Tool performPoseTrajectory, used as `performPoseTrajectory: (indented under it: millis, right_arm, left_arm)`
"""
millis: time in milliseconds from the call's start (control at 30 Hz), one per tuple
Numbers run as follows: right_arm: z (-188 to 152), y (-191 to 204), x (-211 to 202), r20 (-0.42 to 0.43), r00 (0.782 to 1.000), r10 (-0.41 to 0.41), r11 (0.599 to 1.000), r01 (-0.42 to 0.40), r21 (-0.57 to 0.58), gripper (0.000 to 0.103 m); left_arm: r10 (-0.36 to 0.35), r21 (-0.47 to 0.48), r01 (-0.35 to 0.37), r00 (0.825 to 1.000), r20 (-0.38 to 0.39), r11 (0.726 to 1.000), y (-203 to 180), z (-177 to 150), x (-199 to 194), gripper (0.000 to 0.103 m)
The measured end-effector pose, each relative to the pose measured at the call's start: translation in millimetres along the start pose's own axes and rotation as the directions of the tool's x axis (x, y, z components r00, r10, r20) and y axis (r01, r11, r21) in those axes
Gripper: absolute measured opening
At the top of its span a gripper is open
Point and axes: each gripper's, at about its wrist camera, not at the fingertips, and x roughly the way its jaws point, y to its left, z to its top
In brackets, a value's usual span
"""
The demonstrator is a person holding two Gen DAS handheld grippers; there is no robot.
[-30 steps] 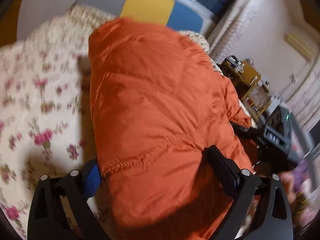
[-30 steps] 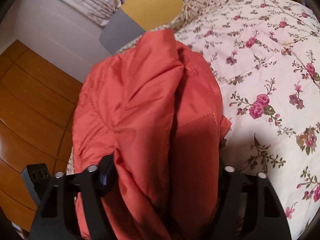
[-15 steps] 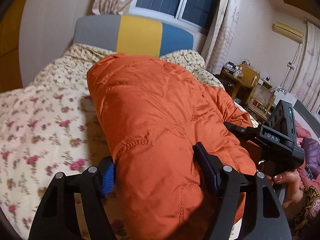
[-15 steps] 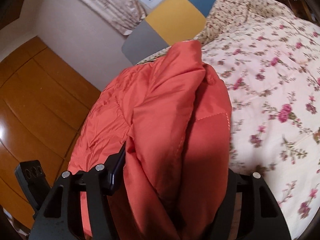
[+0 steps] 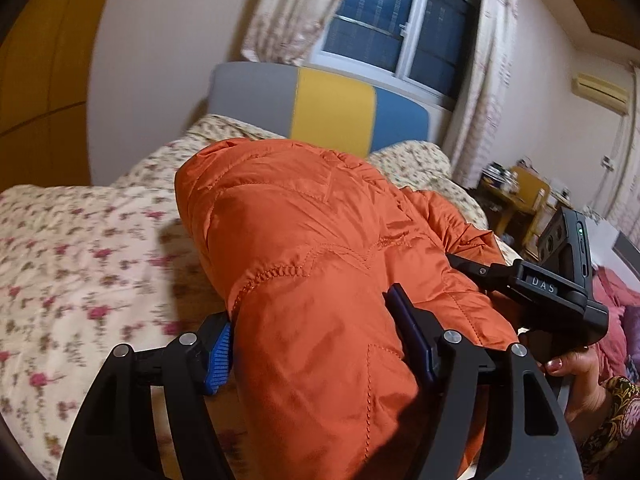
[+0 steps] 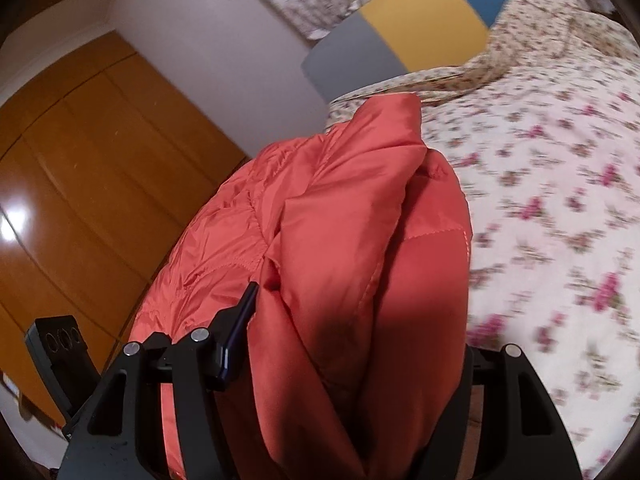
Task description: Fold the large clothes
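Note:
An orange puffy quilted jacket (image 5: 312,240) hangs bunched and folded over above the floral bedspread (image 5: 72,256). My left gripper (image 5: 316,340) is shut on a thick wad of the jacket, its blue pads (image 5: 219,354) pressed into the fabric. My right gripper shows in the left wrist view (image 5: 532,292) at the jacket's right side. In the right wrist view the right gripper (image 6: 348,344) is shut on the jacket (image 6: 344,232), with the fabric bulging between the fingers and hiding the right fingertip.
The bed has a grey, yellow and blue headboard (image 5: 320,112) below a dark window (image 5: 384,28). Wooden wardrobe doors (image 6: 80,184) stand to the left. A yellow side table (image 5: 516,196) with clutter stands at the right. The left gripper's body (image 6: 60,348) shows in the right wrist view.
Both grippers have lifted the jacket and tilted upward; more wall, window and wardrobe show now. Their hold on the fabric is unchanged.

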Motion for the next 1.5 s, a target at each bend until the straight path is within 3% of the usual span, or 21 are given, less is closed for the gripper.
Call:
performPoseTrajectory:
  millis: [367, 533, 633, 667, 867, 933, 1067, 1200, 1333, 1400, 1500]
  right_arm:
    - [-2.9, 64.9, 105.8, -0.095, 0.994, 0.053, 0.993, -0.062, -0.103, 0.063]
    - [-25.8, 75.7, 134.4, -0.108, 0.993, -0.052, 0.979, 0.029, -0.203, 0.065]
    - [-45.2, 73.8, 142.5, -0.102, 0.985, -0.136, 0.959, 0.105, -0.262, 0.072]
    - [-49.4, 70.3, 142.1, -0.093, 0.985, -0.145, 0.958, 0.117, -0.262, 0.073]
    - [-50.8, 55.9, 114.8, -0.075, 0.979, -0.189, 0.972, 0.176, -0.159, 0.078]
    - [-45.2, 62.5, 95.3, -0.027, 0.977, -0.212, 0.967, 0.205, -0.151, 0.079]
    - [-21.4, 88.8, 69.7, 0.124, 0.959, -0.254, 0.939, 0.276, -0.204, 0.081]
    - [3.8, 119.3, 98.3, 0.11, 0.954, -0.279, 0.905, 0.3, -0.302, 0.077]
    - [18.9, 136.8, 139.9, 0.062, 0.945, -0.32, 0.878, 0.321, -0.354, 0.077]
    - [27.6, 130.2, 165.3, 0.031, 0.939, -0.341, 0.878, 0.33, -0.347, 0.072]
    - [31.3, 119.2, 190.1, 0.005, 0.923, -0.384, 0.869, 0.363, -0.337, 0.063]
  left_arm:
    - [0.163, -0.095, -0.157, 0.985, 0.059, 0.983, 86.9, -1.4, -38.6, 0.069]
    - [0.209, -0.123, -0.204, 0.977, 0.029, 0.971, 117.1, -15.6, -33.1, 0.07]
    - [0.218, -0.162, -0.225, 0.974, -0.056, 0.961, 131.8, -33.2, -18.3, 0.08]
    - [0.216, -0.171, -0.225, 0.974, -0.067, 0.959, 133.5, -39.4, -15.5, 0.086]
    - [0.234, -0.16, -0.241, 0.97, -0.062, 0.957, 125.0, -53.0, -19.4, 0.094]
    - [0.277, -0.166, -0.287, 0.957, -0.085, 0.943, 123.6, -47.0, -22.8, 0.1]
    - [0.329, -0.192, -0.339, 0.94, -0.086, 0.921, 121.9, -23.6, -37.9, 0.1]
    - [0.376, -0.203, -0.379, 0.925, -0.054, 0.903, 119.9, 8.0, -35.7, 0.1]
    - [0.47, -0.175, -0.477, 0.879, -0.083, 0.861, 125.2, 49.0, -5.7, 0.1]
    - [0.476, -0.173, -0.488, 0.873, -0.108, 0.856, 135.0, 68.5, 14.8, 0.1]
    - [0.536, -0.154, -0.552, 0.834, -0.13, 0.82, 149.7, 84.6, 41.6, 0.1]
